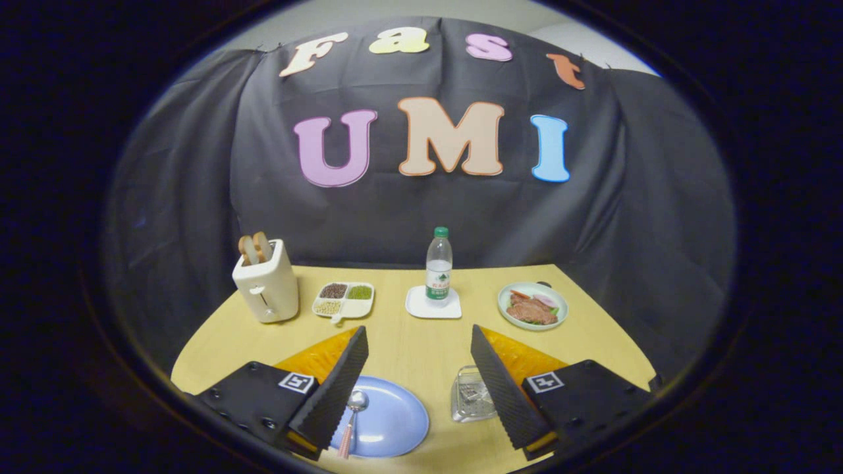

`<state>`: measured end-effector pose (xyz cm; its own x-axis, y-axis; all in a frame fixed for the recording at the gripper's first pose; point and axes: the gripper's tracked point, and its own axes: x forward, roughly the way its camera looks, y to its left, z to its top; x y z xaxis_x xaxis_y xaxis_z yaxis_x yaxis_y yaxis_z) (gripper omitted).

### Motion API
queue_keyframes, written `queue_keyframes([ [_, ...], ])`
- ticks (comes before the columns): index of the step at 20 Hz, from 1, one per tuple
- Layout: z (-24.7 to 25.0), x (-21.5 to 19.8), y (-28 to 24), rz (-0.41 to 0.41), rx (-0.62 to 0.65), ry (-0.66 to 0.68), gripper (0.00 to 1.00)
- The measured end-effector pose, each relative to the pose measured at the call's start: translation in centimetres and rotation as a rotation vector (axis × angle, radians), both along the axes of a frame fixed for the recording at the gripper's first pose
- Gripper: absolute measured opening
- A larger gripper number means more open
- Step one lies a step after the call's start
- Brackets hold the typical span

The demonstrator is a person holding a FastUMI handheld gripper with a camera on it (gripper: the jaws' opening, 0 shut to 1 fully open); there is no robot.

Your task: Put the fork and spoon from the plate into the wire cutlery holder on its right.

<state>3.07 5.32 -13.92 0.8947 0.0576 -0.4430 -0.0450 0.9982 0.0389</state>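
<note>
Tool (pixel 419 378) open, spoon (pixel 353 411) on plate (pixel 388 421), holder (pixel 471 395) right

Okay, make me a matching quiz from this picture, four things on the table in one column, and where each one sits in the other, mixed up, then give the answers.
Things:
1. spoon
2. water bottle
3. toast slices
4. wire cutlery holder

Places:
A. on a white square coaster
B. in the toaster
C. on the blue plate
D. against the right finger of the open gripper

Pairs: 1-C, 2-A, 3-B, 4-D
</note>
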Motion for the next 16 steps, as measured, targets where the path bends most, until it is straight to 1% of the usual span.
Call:
queue_keyframes([
  [2, -1.1, -1.2, 0.7, -0.021, 0.006, -0.009, 1.0],
  [5, -4.8, -3.5, 2.4, -0.025, 0.005, 0.027, 1.0],
  [8, -8.3, -5.9, 5.3, -0.008, 0.044, 0.089, 1.0],
  [13, -14.3, -8.6, 7.2, 0.052, 0.006, 0.179, 1.0],
  [16, -16.9, -10.0, 8.0, 0.042, 0.029, 0.24, 1.0],
])
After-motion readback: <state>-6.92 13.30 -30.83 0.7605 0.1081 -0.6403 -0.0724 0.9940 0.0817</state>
